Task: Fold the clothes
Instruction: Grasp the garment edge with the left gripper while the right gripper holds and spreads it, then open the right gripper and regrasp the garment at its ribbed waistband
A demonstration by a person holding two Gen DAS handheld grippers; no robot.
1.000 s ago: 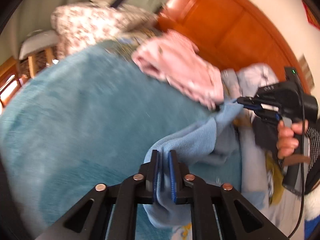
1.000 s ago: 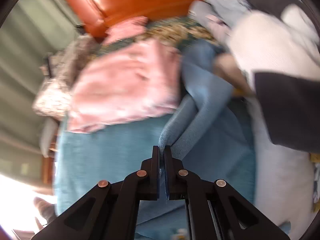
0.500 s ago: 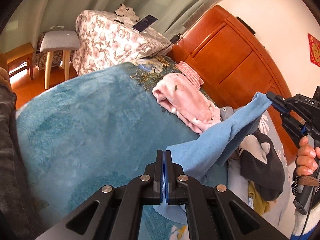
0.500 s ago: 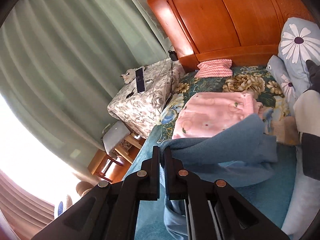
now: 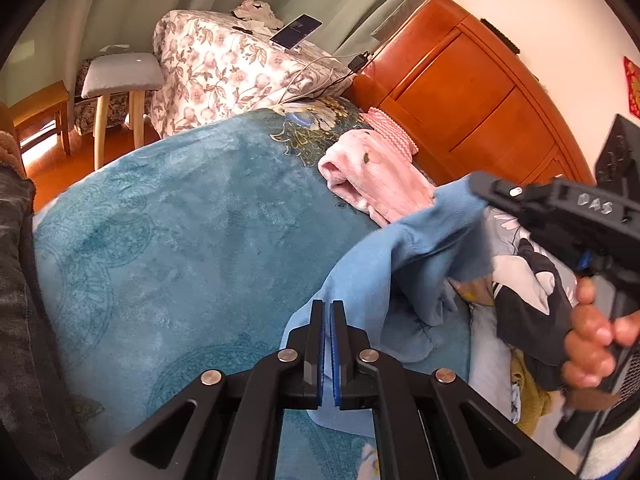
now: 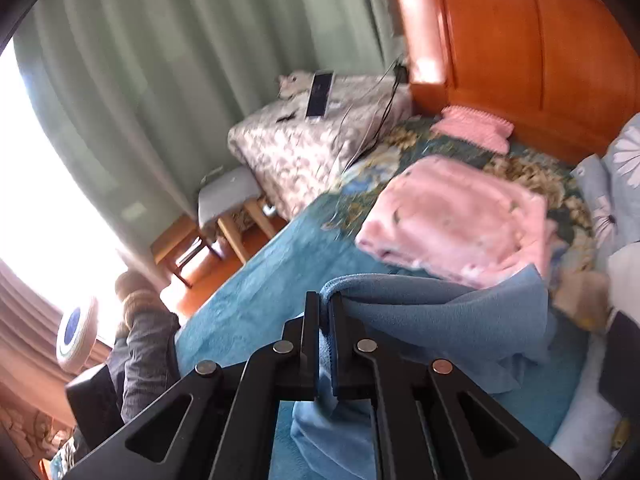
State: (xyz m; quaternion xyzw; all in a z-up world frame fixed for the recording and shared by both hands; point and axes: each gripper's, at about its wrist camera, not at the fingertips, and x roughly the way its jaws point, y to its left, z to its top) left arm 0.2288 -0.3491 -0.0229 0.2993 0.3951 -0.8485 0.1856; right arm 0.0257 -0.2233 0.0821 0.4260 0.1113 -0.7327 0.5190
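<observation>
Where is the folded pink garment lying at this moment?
The folded pink garment lies on the teal blanket near the wooden headboard, just beyond the blue garment; in the right wrist view it is right of centre.

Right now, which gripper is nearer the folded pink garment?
Right. The right gripper holds the blue garment up beside the pink garment; the left gripper grips it farther back over the blanket.

The letters "DAS" show on the black right gripper at the right of the frame.
</observation>
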